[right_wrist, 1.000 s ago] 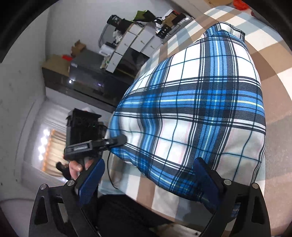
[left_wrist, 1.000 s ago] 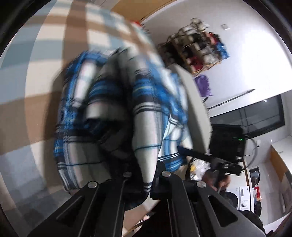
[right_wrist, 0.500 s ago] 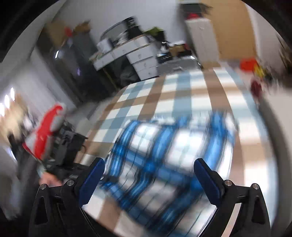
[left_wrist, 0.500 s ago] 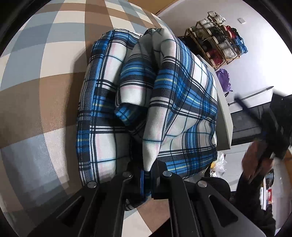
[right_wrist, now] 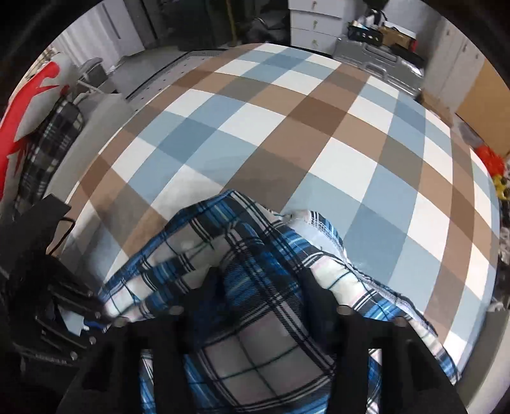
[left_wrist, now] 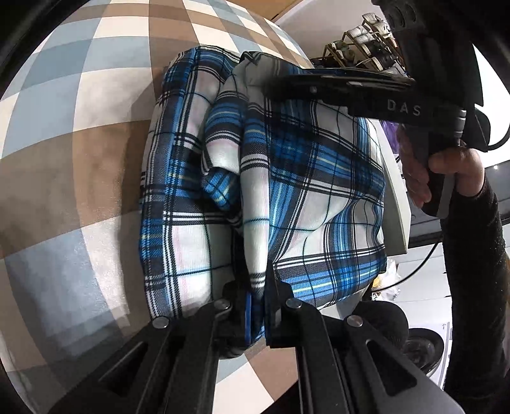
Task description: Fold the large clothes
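Observation:
A blue and white plaid garment [left_wrist: 312,178] lies folded in thick layers on the table's checked cloth [left_wrist: 95,133]. My left gripper [left_wrist: 258,296] is shut on a fold at the garment's near edge, and the cloth rises from between its fingers. In the left wrist view my right gripper [left_wrist: 280,86], held by a hand [left_wrist: 446,165], reaches over the garment's far end. In the right wrist view the right gripper [right_wrist: 264,286] points down into the garment [right_wrist: 255,344]. Its jaws are closing, and a hump of plaid cloth fills the gap between them.
The checked cloth [right_wrist: 287,127] stretches well beyond the garment. White drawers [right_wrist: 315,25] and a silver case [right_wrist: 376,60] stand past the table's far edge. Another plaid cloth [right_wrist: 54,143] hangs at the left, and a rack of shoes [left_wrist: 366,41] stands by the wall.
My right gripper swung round from the garment's side to its far end and its wide jaws narrowed onto the cloth. The left gripper kept its grip on the fold.

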Action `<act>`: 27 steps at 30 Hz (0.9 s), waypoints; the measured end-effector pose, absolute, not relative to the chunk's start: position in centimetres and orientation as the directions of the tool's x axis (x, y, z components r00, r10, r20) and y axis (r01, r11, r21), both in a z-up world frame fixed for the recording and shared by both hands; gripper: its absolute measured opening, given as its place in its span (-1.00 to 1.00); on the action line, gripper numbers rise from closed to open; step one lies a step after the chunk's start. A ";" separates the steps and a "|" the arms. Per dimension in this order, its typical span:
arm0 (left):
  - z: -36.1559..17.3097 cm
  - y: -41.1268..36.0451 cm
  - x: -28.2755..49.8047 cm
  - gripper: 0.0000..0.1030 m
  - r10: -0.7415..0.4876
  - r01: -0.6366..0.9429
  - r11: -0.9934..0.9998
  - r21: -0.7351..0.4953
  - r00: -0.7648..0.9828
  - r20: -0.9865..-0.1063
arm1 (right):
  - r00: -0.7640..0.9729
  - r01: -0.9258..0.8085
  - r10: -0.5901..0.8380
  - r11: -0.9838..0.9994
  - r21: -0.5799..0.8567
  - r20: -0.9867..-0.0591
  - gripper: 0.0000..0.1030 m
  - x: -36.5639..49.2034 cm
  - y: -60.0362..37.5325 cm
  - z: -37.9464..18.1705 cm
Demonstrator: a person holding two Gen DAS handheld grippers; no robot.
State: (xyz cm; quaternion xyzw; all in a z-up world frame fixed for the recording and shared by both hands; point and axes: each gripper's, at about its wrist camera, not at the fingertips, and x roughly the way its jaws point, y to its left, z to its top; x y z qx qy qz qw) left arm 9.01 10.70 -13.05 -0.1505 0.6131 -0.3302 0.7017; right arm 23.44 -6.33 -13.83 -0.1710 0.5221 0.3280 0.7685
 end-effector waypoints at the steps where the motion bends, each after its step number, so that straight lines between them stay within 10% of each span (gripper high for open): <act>1: -12.9 10.8 9.0 -0.96 -0.648 0.281 0.736 -0.616 0.030 -0.761 | 0.242 -0.684 0.333 0.725 0.083 -0.911 -0.50 23.2 -6.2 -13.3; 15: -13.4 13.0 9.9 -0.97 -0.649 0.224 0.747 -0.626 0.042 -0.760 | 0.265 -0.580 0.437 0.784 0.220 -0.859 -0.60 24.8 -2.1 -11.3; 23: -13.4 12.8 9.2 -0.97 -0.619 0.245 0.771 -0.587 0.073 -0.782 | 0.226 -0.415 0.590 0.778 0.472 -0.775 0.07 26.7 -4.4 -13.0; 25: -13.0 12.1 8.7 -0.97 -0.570 0.256 0.809 -0.529 0.123 -0.812 | 0.287 -0.425 0.647 0.747 0.512 -0.706 0.69 24.9 -7.3 -10.8; 27: -12.5 10.9 7.9 -0.97 -0.506 0.290 0.846 -0.447 0.176 -0.844 | 0.338 -0.462 0.676 0.726 0.510 -0.655 0.76 22.7 -9.6 -9.2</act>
